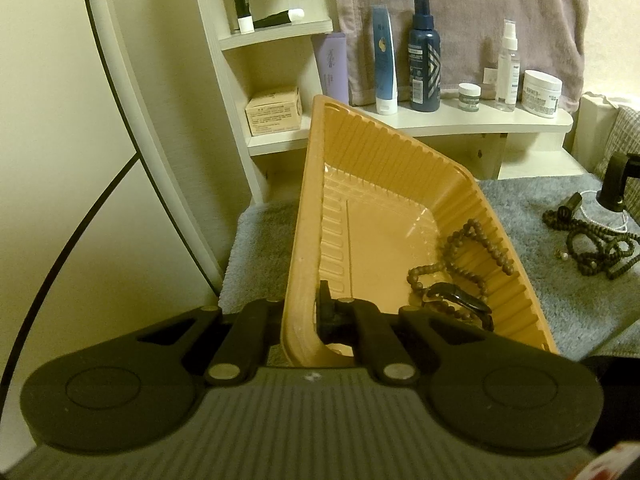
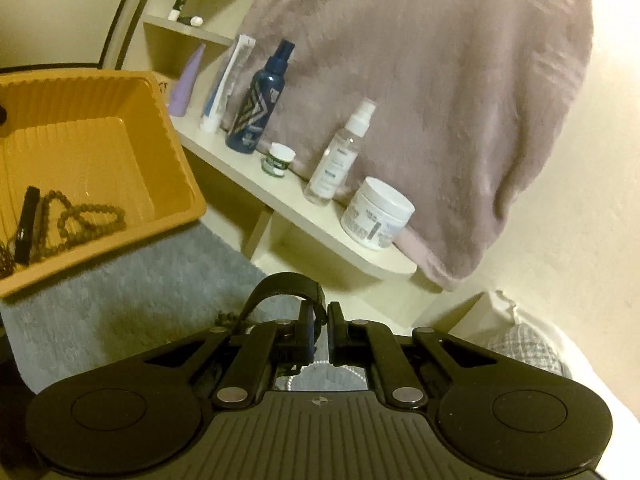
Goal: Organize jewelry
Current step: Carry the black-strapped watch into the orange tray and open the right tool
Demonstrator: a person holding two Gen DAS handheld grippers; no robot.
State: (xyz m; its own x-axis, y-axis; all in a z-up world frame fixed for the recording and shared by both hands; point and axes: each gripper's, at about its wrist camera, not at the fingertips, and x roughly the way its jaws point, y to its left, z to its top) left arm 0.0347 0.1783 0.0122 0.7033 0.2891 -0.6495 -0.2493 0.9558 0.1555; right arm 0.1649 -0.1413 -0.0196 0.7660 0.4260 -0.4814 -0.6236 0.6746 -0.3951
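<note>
My left gripper is shut on the near rim of the orange ribbed tray, which it holds tilted over the grey towel. Inside the tray lie a brown bead string and a black watch; the right wrist view shows the same tray, beads and watch at the left. My right gripper is shut on a looped black band, lifted off the towel. A dark bead string and a white pearl strand lie on the towel at the right.
A white shelf behind carries bottles and jars, among them a blue spray bottle and a white jar. A mauve towel hangs over it. A grey towel covers the table. A round mirror's edge stands at the left.
</note>
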